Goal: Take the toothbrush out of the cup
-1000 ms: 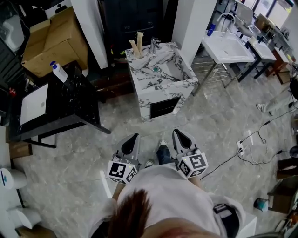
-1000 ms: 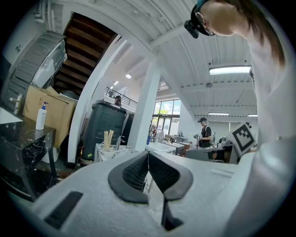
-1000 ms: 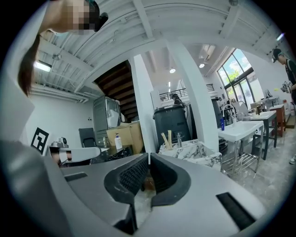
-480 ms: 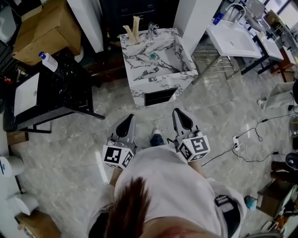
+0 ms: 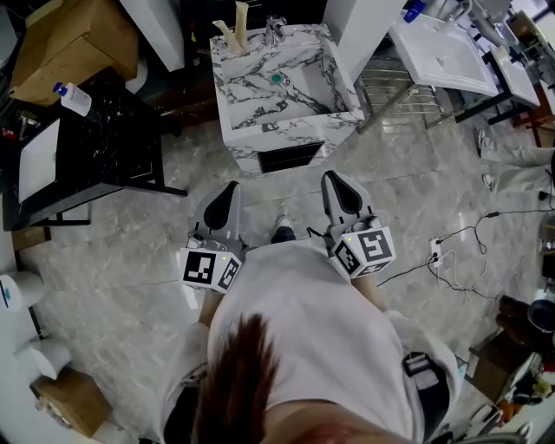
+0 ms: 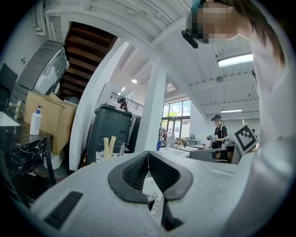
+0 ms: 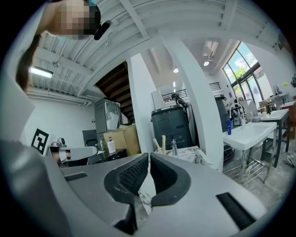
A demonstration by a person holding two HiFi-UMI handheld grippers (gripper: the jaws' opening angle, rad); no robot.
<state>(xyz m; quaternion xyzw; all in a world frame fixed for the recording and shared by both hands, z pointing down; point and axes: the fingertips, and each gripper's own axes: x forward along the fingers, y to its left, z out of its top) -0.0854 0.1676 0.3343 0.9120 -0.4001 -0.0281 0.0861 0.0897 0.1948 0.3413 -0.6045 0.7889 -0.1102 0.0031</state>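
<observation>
Grey marbled floor fills the workshop beneath us, and a stretch of it lies between our grippers and the marble vanity ahead. The toothbrush stands as pale sticks at the back left corner of the vanity top, just left of the tap; we cannot make out the cup under it.

Our left gripper and right gripper are held level side by side, well short of the vanity. On each, the black pads meet at the tips with nothing between them.

To our left stands a black table, with a pump bottle at its far edge and a cardboard box behind it. A white pillar rises just right of the vanity, with a white basin on a metal frame beyond it. Cables trail on the floor at our right.
</observation>
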